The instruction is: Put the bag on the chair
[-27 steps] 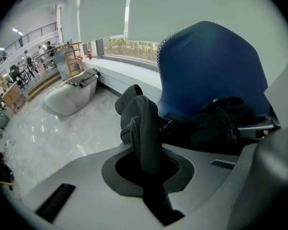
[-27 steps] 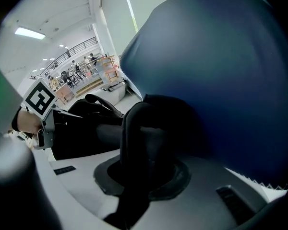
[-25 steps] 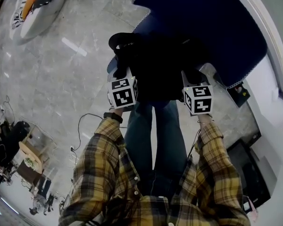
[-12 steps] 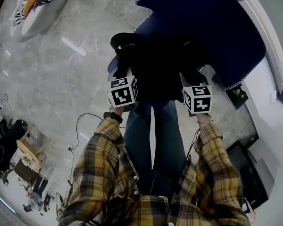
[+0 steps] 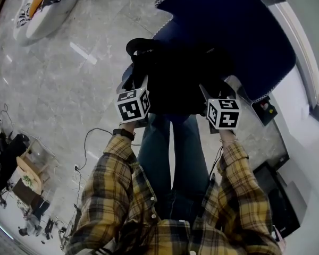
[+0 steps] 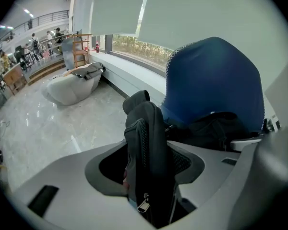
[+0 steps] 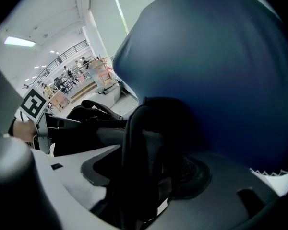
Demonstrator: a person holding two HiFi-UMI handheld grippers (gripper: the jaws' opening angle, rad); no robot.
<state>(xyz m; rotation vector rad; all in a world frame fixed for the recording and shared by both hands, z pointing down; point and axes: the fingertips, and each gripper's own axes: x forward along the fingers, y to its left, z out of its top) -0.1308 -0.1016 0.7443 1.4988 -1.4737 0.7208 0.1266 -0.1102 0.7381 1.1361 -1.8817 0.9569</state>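
A black bag [image 5: 181, 73] rests on the seat of a blue chair [image 5: 239, 31], against its backrest. My left gripper [image 5: 137, 84] is at the bag's left side and my right gripper [image 5: 215, 88] at its right side. In the left gripper view a padded strap [image 6: 146, 138] stands between the jaws of the left gripper [image 6: 149, 181], which are opening, with a dark gap beside the strap. In the right gripper view a black strap [image 7: 144, 128] stands between the jaws of the right gripper [image 7: 144, 181], also opening, with the chair back [image 7: 216, 71] behind it.
A white beanbag [image 5: 42, 9] lies on the marble floor at the far left. A cable [image 5: 90, 142] trails on the floor near my legs [image 5: 175, 158]. A black box [image 5: 267, 108] sits right of the chair by the white ledge. Furniture [image 5: 26, 174] stands at the lower left.
My left gripper has shifted slightly to the left and tilted; the right one has barely moved. The bag stays on the chair seat.
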